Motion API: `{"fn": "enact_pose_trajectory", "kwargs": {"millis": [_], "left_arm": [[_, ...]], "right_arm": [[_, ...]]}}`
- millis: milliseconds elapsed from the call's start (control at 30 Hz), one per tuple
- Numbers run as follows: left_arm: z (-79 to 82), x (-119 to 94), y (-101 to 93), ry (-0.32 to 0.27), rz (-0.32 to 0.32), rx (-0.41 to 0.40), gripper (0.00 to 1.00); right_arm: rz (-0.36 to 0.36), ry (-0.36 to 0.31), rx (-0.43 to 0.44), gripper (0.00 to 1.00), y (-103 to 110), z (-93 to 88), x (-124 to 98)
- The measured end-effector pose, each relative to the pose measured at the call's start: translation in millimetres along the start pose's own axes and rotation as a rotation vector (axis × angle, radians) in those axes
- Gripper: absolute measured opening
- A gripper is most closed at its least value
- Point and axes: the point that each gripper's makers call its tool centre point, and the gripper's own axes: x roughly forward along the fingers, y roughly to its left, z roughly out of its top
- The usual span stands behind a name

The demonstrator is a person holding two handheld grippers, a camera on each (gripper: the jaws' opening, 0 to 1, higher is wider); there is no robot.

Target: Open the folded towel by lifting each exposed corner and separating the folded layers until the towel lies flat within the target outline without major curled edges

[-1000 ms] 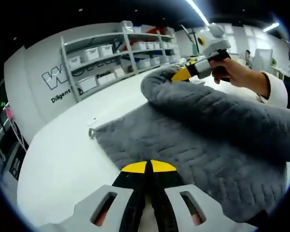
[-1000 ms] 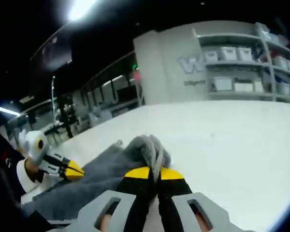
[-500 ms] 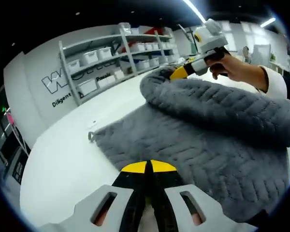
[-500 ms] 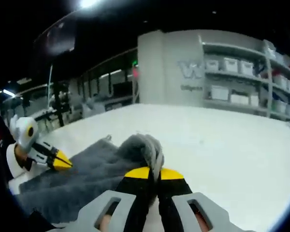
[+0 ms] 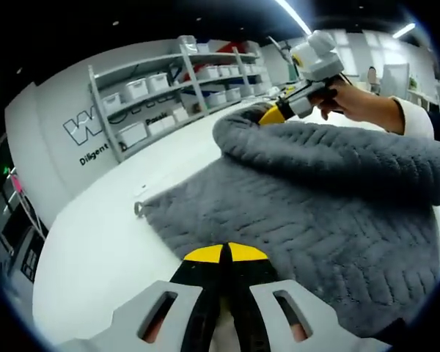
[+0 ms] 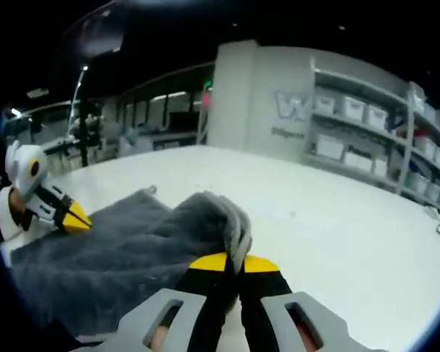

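towel [image 5: 330,213] fold lifted higher, right gripper [image 6: 236,258] clamped

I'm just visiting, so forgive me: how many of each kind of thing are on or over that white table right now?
Towel, grey: 1
Handheld grippers: 2, the left gripper and the right gripper, each shut on a towel edge
White table: 1
Total: 4
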Motion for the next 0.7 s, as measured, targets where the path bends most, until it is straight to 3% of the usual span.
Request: {"fn": "enact_pose_trajectory", "kwargs": {"millis": [700], "left_arm": [[0.2, 0.0, 0.3, -0.001, 0.003, 0.003, 0.01]], "right_arm": [[-0.036, 0.044, -0.053, 0.0, -24.6, -15.4, 6.2]]}}
